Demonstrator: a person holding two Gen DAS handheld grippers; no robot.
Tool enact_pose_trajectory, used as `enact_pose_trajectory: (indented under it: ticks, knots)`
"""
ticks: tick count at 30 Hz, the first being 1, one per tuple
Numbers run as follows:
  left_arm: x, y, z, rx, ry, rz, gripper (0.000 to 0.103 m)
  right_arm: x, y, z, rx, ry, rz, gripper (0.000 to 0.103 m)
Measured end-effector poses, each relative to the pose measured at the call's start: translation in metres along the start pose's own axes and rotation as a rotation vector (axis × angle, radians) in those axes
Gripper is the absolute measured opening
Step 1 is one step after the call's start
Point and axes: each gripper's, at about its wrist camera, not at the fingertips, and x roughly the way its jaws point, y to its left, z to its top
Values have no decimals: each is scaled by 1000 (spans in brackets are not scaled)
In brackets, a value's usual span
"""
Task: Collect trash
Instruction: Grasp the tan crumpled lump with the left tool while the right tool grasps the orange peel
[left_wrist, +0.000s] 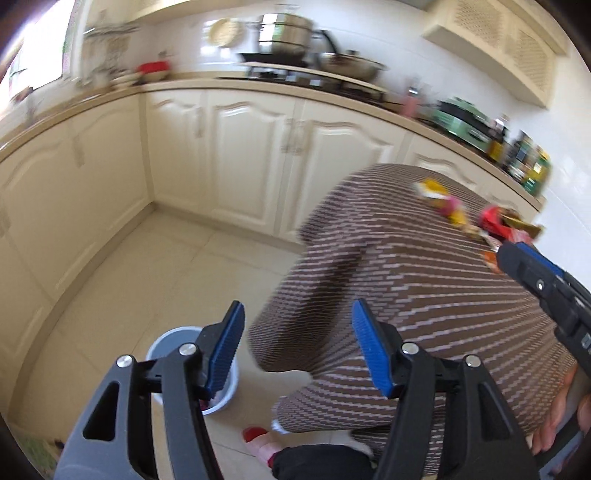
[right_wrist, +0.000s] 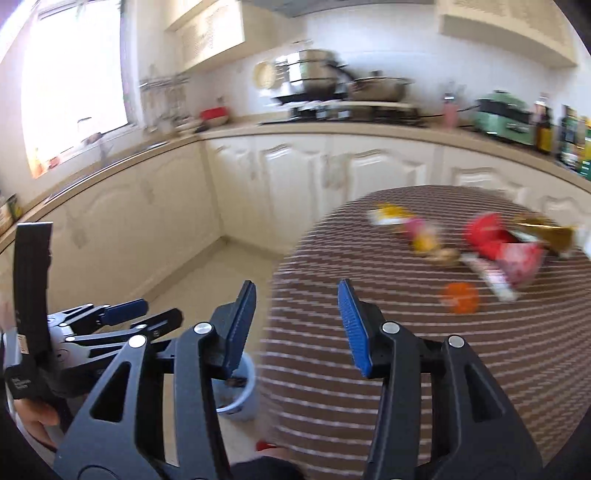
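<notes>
Nearest the left wrist camera, the left tongs (left_wrist: 297, 347) stood wide apart with nothing between their blue pads. The right tongs (right_wrist: 297, 326) were likewise spread and empty, hanging over the near edge of the round desk (right_wrist: 424, 350), which was draped in a brown cloth with pale stripes.

Below the left tongs, on the tiled floor (left_wrist: 155, 266), stood a pale bin (left_wrist: 221, 391), its rim partly hidden behind the left finger; the right wrist view showed the same bin (right_wrist: 242, 398) beside the foot of the desk with some dark scraps inside. A red slipper toe (left_wrist: 255, 432) showed on the floor just beside it.

Farther across the desk lay the trash, blurred by motion: an orange piece (right_wrist: 459, 297) nearest, then a red and white wrapper (right_wrist: 513, 258), a pink and yellow wrapper (right_wrist: 419, 232), a yellow and white packet (right_wrist: 388, 215) and a gold wrapper (right_wrist: 546, 230) toward the far side. In the left view the right tongs (left_wrist: 509, 254) were close to the red wrapper pile (left_wrist: 493, 221), though contact could not be judged.

Beyond the desk ran cream cabinets (right_wrist: 295, 177) under a long counter carrying steel pots (right_wrist: 317, 72) on the stove and a green cooker (right_wrist: 504, 114).
</notes>
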Motion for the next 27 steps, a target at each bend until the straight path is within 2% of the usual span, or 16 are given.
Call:
enact_pose_trajectory:
  ticks: [4,7,11,15,16,17,18,19,20,23,27]
  knots:
    - [8,-52,9,72,15,-39,60,0,-60,2,29,64,-101,48]
    - [16,-83,17,119,26,-52,61,20,-94,5,38,175,-128,48]
    - [29,-111,24,159,47,-68,61,44,-121,5,47,275,-86,48]
    - [43,-130,33,182,68,-69,61,69,-125,8,7,324,-63,48]
    - [47,-134,36,185,72,-72,61,75,-126,8,-10,342,-57,41]
    - [51,-137,38,189,78,-70,61,78,-122,7,-18,353,-60,25]
    - [54,-140,40,192,82,-67,61,78,-120,6,-28,351,-69,20]
    - [59,-145,44,198,85,-66,62,77,-123,7,-27,345,-69,10]
    - [63,-150,46,206,90,-64,63,74,-128,8,-12,326,-58,9]
    - [75,-163,53,223,99,-63,63,55,-138,11,1,238,-87,7]
    - [93,-185,61,258,110,-64,63,33,-150,17,31,132,-83,7]
